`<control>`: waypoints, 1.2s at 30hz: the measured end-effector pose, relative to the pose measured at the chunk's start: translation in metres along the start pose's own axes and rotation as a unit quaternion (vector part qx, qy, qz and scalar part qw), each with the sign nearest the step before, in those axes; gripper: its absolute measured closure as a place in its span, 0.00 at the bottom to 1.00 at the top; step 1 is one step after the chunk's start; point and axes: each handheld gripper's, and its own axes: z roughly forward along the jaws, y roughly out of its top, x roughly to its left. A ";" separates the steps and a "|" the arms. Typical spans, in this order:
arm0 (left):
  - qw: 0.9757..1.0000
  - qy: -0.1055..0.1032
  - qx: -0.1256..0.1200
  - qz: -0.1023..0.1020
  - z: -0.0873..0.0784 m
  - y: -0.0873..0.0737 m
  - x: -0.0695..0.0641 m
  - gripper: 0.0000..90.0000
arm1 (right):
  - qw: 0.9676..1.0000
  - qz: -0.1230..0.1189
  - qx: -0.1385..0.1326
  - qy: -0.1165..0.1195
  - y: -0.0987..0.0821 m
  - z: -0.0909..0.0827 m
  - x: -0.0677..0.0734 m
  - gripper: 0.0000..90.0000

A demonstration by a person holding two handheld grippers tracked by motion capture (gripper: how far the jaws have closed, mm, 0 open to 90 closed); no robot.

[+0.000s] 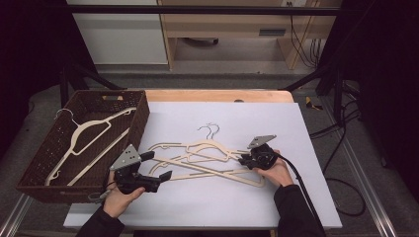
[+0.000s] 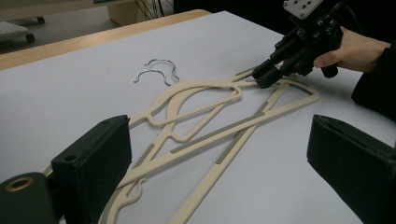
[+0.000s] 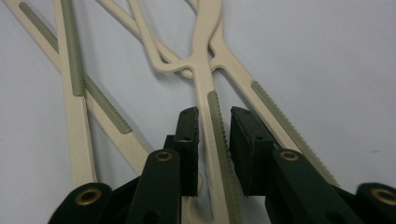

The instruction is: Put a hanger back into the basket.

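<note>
Two cream hangers (image 1: 197, 147) lie crossed on the white sheet (image 1: 296, 197), their metal hooks (image 1: 210, 129) pointing away from me. My right gripper (image 1: 243, 159) is at their right end. In the right gripper view it (image 3: 215, 126) straddles one hanger arm (image 3: 215, 107), the jaws narrowly apart with thin gaps on both sides. My left gripper (image 1: 157, 166) stands wide open at the hangers' left ends. In the left gripper view its (image 2: 219, 158) pads flank the hangers (image 2: 205, 135), and the right gripper (image 2: 266, 74) shows farther off.
A brown woven basket (image 1: 141, 113) sits at the table's left edge with a third cream hanger (image 1: 89, 131) lying inside. The wooden table edge (image 1: 217, 95) runs along the far side. Cables (image 1: 341, 163) hang off to the right.
</note>
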 end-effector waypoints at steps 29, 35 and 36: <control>0.998 0.000 0.061 0.014 0.072 0.035 0.001 0.09 | 0.998 -0.052 -0.028 0.006 0.006 -0.024 0.011 0.89; 0.995 0.001 0.095 0.021 0.104 0.044 0.014 0.14 | 0.998 -0.057 -0.032 0.004 0.008 -0.033 0.014 0.89; 0.995 0.001 0.096 0.019 0.107 0.045 0.016 0.15 | 0.998 -0.057 -0.035 0.006 0.008 -0.034 0.014 0.89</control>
